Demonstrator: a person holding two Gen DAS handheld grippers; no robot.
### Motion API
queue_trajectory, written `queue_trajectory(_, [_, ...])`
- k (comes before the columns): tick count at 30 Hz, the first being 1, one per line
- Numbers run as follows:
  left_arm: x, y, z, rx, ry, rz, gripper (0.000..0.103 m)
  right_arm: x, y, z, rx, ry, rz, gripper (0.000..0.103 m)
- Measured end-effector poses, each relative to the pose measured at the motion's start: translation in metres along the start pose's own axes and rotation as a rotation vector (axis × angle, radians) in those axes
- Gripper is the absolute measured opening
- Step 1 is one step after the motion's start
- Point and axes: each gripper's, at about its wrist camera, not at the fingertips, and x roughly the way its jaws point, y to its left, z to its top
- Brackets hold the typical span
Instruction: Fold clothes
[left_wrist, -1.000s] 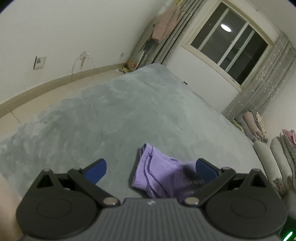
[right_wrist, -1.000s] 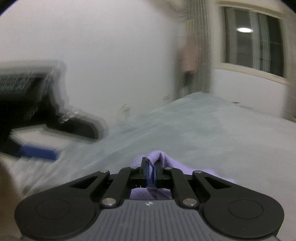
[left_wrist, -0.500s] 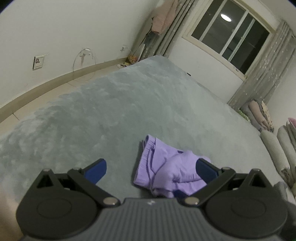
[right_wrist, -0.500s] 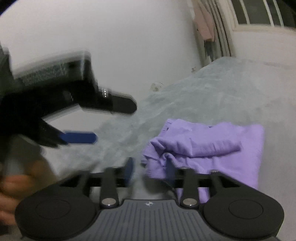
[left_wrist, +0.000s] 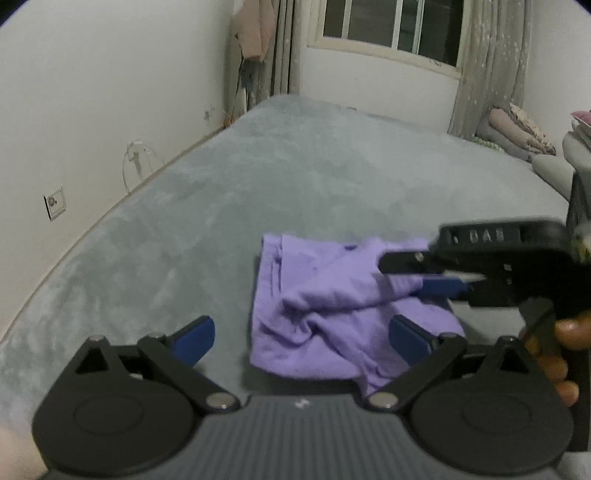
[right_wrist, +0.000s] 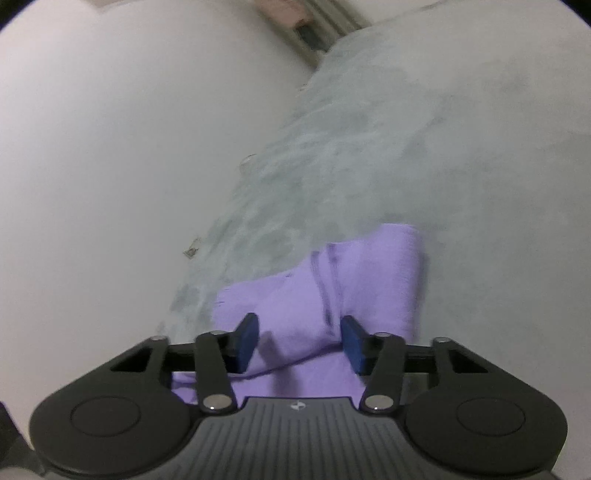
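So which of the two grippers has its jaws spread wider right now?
The left gripper: its blue pads stand far apart, one beside the purple garment. The right gripper, jaws just closing, is narrower, over the cloth.

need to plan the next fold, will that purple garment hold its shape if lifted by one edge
Probably not: the purple garment lies in soft rumpled folds, so it should droop. It looks thin, likely light. On the plush grey blanket it may drag rather than slide.
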Motion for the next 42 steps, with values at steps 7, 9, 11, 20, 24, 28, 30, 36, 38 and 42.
queue_trajectory(7, [0.004, 0.017, 0.000, -0.139, -0.004, 0.027, 0.101, 0.035, 0.035, 0.025, -0.058, 0.040, 0.066, 0.019])
queue_trajectory(9, [0.006, 0.022, -0.001, -0.162, 0.003, 0.026, 0.101, 0.052, 0.047, 0.029, -0.084, 0.073, 0.039, 0.019])
queue_trajectory(11, [0.009, 0.025, -0.001, -0.172, 0.004, 0.036, 0.101, 0.052, 0.050, 0.034, -0.067, 0.039, 0.077, 0.019])
queue_trajectory(20, [0.014, 0.015, 0.001, -0.103, -0.026, 0.089, 0.102, 0.011, 0.024, 0.023, -0.116, 0.018, 0.073, 0.040])
queue_trajectory(24, [0.016, 0.009, -0.002, -0.082, -0.014, 0.113, 0.102, 0.015, 0.028, 0.020, -0.121, 0.086, 0.093, 0.040])
queue_trajectory(28, [0.024, 0.007, -0.005, -0.096, 0.014, 0.100, 0.103, 0.034, 0.058, 0.028, -0.200, 0.129, 0.003, 0.047])
queue_trajectory(30, [0.027, 0.009, -0.006, -0.114, 0.017, 0.098, 0.103, 0.049, 0.077, 0.026, -0.318, 0.201, -0.057, 0.050])
queue_trajectory(36, [0.029, 0.016, -0.011, -0.153, -0.005, 0.080, 0.096, 0.046, 0.089, 0.015, -0.412, 0.194, -0.147, 0.010])
queue_trajectory(38, [0.027, 0.017, -0.010, -0.160, 0.007, 0.070, 0.087, 0.041, 0.094, 0.016, -0.415, 0.133, -0.090, 0.010])
queue_trajectory(42, [0.026, 0.023, -0.010, -0.205, 0.025, 0.061, 0.088, 0.043, 0.101, 0.018, -0.412, 0.061, -0.072, 0.012])
